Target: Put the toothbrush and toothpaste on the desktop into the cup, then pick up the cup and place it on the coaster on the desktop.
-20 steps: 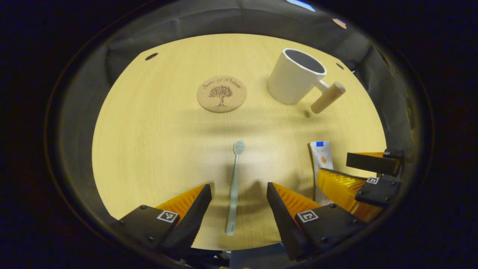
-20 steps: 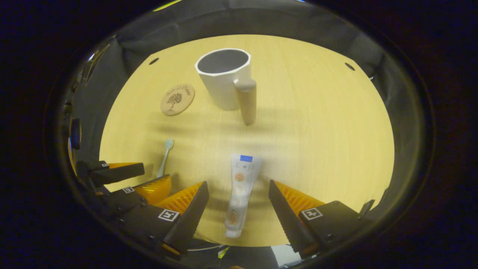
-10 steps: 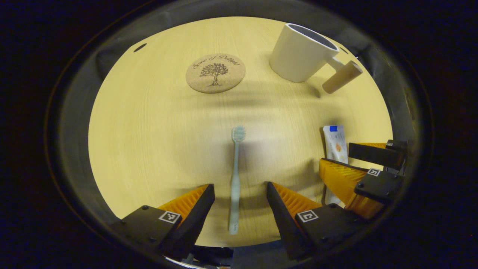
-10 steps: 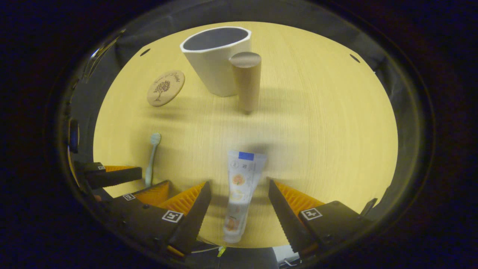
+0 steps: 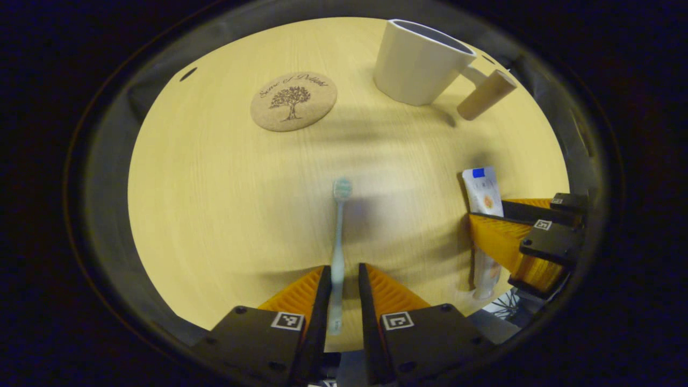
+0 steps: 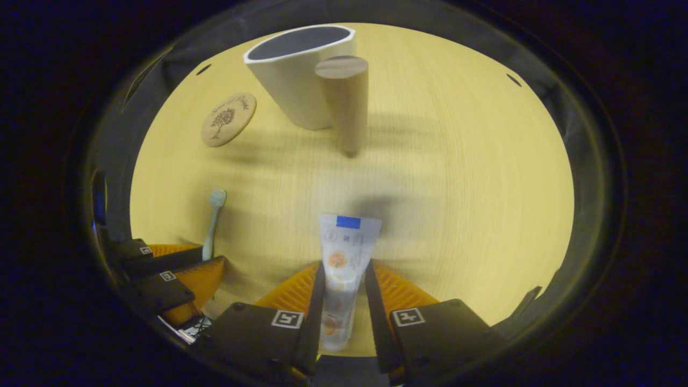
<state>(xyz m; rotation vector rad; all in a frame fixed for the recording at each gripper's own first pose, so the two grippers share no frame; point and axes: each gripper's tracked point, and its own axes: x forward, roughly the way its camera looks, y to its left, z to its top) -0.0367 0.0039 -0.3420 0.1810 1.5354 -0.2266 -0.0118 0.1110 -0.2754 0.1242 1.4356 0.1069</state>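
Note:
A pale blue toothbrush (image 5: 338, 236) lies on the wooden desktop (image 5: 215, 204), head pointing away; my left gripper (image 5: 342, 274) is shut on its handle. The white toothpaste tube (image 6: 344, 258) lies lengthwise with my right gripper (image 6: 344, 271) shut on its lower half. A white cup (image 5: 416, 62) with a wooden peg handle (image 5: 486, 95) stands upright at the far right, seen closer as the cup (image 6: 295, 70) in the right gripper view. The round cork coaster (image 5: 293, 101) with a tree print lies to its left. The toothbrush (image 6: 212, 223) and left gripper (image 6: 177, 269) appear at the left of the right gripper view.
The right gripper (image 5: 529, 236) and the toothpaste tube (image 5: 482, 196) sit at the right edge of the left gripper view. Dark booth cloth rings the desktop. Small dark holes (image 5: 188, 73) mark the far edge of the desktop.
Both grippers went from wide open to shut, the left on the toothbrush handle and the right on the toothpaste tube. Both views have also drawn closer to the cup and coaster.

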